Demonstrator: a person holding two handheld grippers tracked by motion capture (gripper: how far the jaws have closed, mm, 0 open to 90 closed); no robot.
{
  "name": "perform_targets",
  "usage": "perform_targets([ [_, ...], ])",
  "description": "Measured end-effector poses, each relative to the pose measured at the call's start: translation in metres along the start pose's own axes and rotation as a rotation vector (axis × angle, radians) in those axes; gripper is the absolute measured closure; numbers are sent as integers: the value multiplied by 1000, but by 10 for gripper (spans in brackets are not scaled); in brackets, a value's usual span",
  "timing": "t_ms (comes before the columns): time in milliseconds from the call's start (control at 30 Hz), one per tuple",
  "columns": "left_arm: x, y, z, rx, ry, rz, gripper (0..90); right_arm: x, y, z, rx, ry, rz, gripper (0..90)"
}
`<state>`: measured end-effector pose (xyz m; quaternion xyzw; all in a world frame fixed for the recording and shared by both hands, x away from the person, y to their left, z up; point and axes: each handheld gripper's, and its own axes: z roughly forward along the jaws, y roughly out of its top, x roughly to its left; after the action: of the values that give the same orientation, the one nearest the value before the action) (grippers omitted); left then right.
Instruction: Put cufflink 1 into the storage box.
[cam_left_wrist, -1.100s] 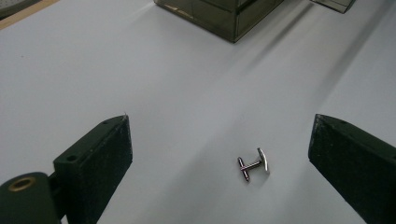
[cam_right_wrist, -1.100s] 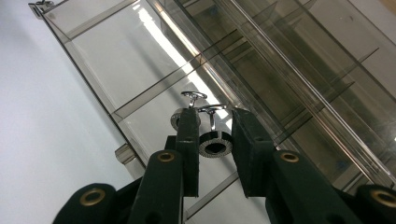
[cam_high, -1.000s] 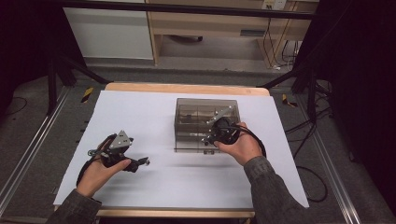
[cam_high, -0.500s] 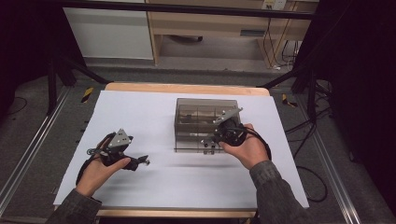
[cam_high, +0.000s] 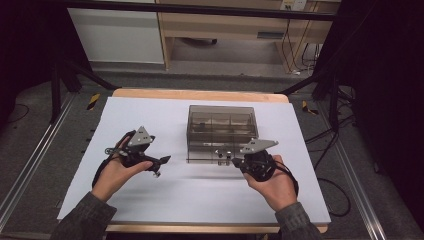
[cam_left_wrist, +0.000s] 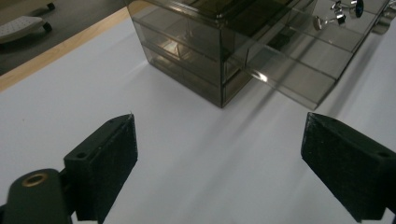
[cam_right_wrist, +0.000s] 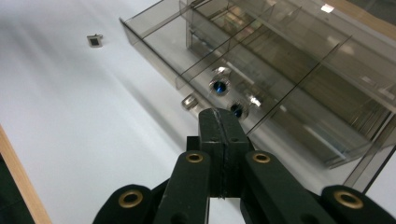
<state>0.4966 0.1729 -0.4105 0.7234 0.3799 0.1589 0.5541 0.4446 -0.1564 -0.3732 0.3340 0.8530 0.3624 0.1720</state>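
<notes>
the right claw (cam_right_wrist: 219, 116), its jaws just closed on nothing, sits by the smoked-plastic drawer box's (cam_high: 220, 125) pulled-out drawer (cam_right_wrist: 196, 65) mid-bench; the left claw (cam_left_wrist: 219, 154) gapes empty; next, likely fetch the loose cufflink (cam_right_wrist: 95, 40).

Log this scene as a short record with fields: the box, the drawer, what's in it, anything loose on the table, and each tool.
box: smoky clear drawer box on the white table
drawer: bottom drawer pulled out toward the person
contents: blue-faced cufflinks in a front compartment
loose item: one square cufflink on the table beside the drawer
left tool: open, nothing between the jaws, facing the box
right tool: has just closed, shut and empty, at the drawer's front
</notes>
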Motion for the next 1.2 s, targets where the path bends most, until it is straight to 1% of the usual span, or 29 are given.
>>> perform_targets([
  [33,-1,4,3,1,1,3,118,3,-4,0,-6,-2,3,900],
  [100,-3,12,9,-15,2,-7,141,9,-14,2,-15,-15,14,900],
  [233,-3,27,19,-15,0,-20,239,17,-31,8,-20,-45,29,900],
  [300,-5,33,24,-25,5,-25,290,22,-40,13,-34,-59,47,900],
  [367,-7,40,30,-34,13,-21,378,24,-47,18,-44,-68,66,900],
  [433,-11,45,36,-51,10,-27,433,27,-56,24,-60,-89,92,900],
  [500,-13,52,42,-65,5,-26,524,28,-61,27,-74,-113,117,900],
  [533,-14,54,44,-68,2,-30,563,29,-64,29,-84,-134,124,900],
  [600,-15,58,50,-79,2,-24,661,30,-67,30,-108,-145,152,900],
  [633,-16,59,53,-86,8,-26,715,30,-68,31,-124,-158,159,900],
  [667,-17,60,56,-89,5,-32,755,31,-70,32,-141,-165,167,900],
  [733,-20,61,63,-94,0,-33,816,32,-72,34,-169,-177,184,900],
  [800,-22,61,67,-91,-3,-22,873,33,-74,36,-182,-196,185,900],
  [867,-25,59,73,-90,-2,-26,894,33,-75,37,-187,-203,195,900],
  [967,-26,58,80,-97,32,-24,900,34,-77,38,-200,-212,203,900],
  [1000,-27,57,83,-105,39,-34,900,34,-77,38,-201,-211,210,900],
  [1033,-27,57,84,-106,42,-32,900,34,-77,39,-210,-216,210,900],
  [1100,-26,56,88,-107,41,-48,900,34,-77,39,-224,-229,199,900],
  [1133,-26,56,90,-105,37,-57,900,35,-77,40,-228,-231,201,900],
  [1200,-26,55,94,-100,44,-60,900,35,-76,41,-237,-236,208,900],
])
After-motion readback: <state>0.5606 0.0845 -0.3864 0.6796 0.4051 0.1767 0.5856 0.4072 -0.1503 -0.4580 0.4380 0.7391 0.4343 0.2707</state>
